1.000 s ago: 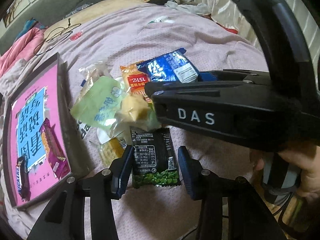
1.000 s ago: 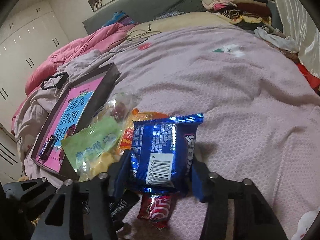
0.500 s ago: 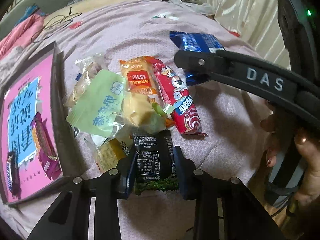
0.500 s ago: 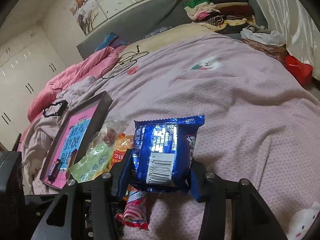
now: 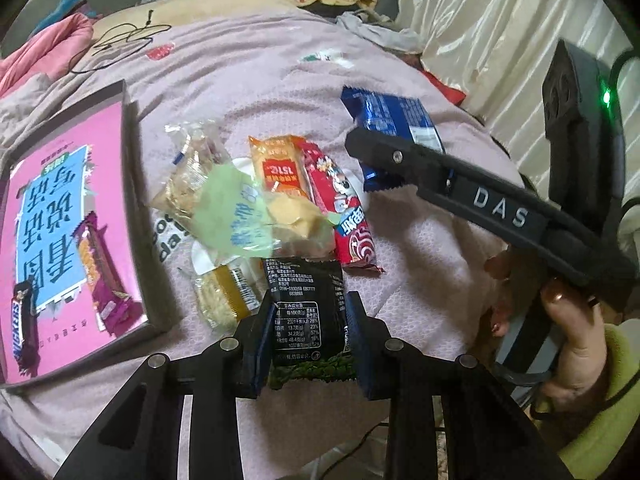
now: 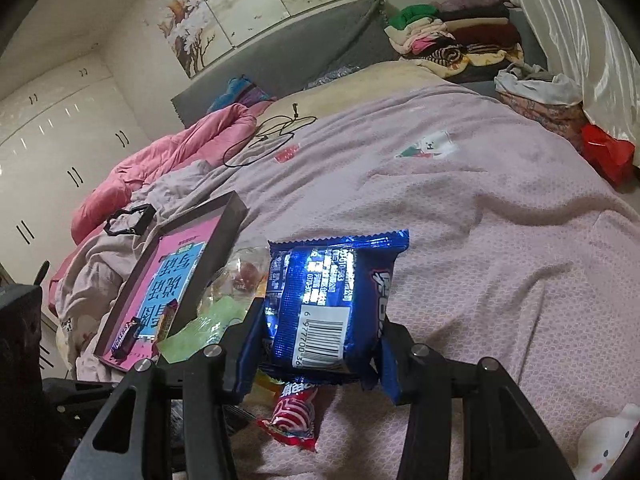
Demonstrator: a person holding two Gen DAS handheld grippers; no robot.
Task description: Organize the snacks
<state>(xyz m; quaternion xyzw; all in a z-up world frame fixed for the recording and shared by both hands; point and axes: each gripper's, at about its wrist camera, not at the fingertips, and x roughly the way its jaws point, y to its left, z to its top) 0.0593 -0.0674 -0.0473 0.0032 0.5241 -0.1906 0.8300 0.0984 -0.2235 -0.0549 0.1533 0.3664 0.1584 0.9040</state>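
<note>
**Two snack packets gripped, both lifted off the pile**

Both grippers now carry something. The left gripper has just closed on the black pea packet and raised it. The right gripper keeps the blue packet clamped, higher than a second ago. Next step, probably: the pink tray at nine o'clock. Loose snacks remain on the mauve bedspread; folded clothes lie at twelve o'clock.
</note>
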